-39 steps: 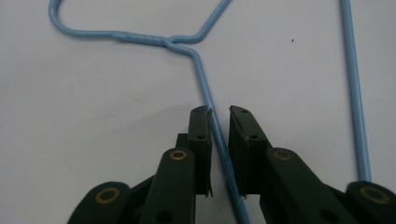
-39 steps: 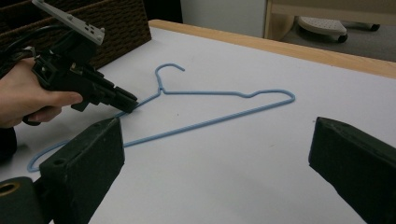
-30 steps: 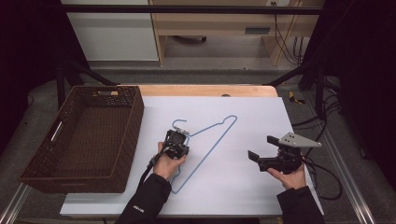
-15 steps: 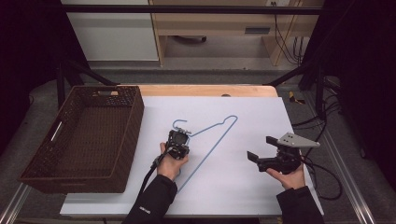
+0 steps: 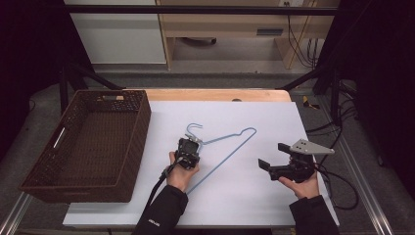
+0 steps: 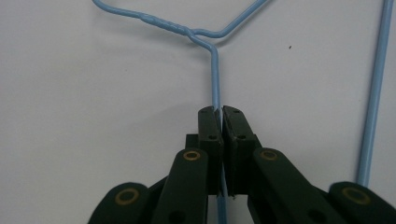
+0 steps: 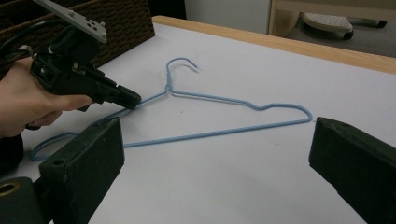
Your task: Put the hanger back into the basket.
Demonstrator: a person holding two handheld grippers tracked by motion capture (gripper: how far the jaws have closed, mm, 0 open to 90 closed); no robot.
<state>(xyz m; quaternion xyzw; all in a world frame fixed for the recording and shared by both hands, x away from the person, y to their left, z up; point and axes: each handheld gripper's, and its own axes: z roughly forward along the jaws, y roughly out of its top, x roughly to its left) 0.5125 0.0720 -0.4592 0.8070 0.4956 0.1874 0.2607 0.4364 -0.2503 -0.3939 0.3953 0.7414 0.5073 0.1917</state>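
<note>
A light blue wire hanger (image 5: 221,162) lies flat on the white table, its hook (image 5: 194,128) pointing to the far side. My left gripper (image 5: 190,143) is just below the hook. In the left gripper view its jaws (image 6: 221,109) are shut on the hanger (image 6: 215,74), pinching the wire arm a short way under the twisted neck. My right gripper (image 5: 273,155) rests to the right of the hanger, apart from it, and is open. In the right gripper view its wide-set jaws (image 7: 215,154) frame the hanger (image 7: 224,133) and the left gripper (image 7: 133,100).
A dark brown wicker basket (image 5: 142,122) with nothing in it stands at the table's left side, close to my left hand. The white sheet (image 5: 254,205) covers the table up to a wooden strip (image 5: 210,94) at the far edge. Cables hang off to the right (image 5: 342,176).
My left hand has shifted only slightly near the hanger's neck. The hanger and the right hand have stayed in place.
</note>
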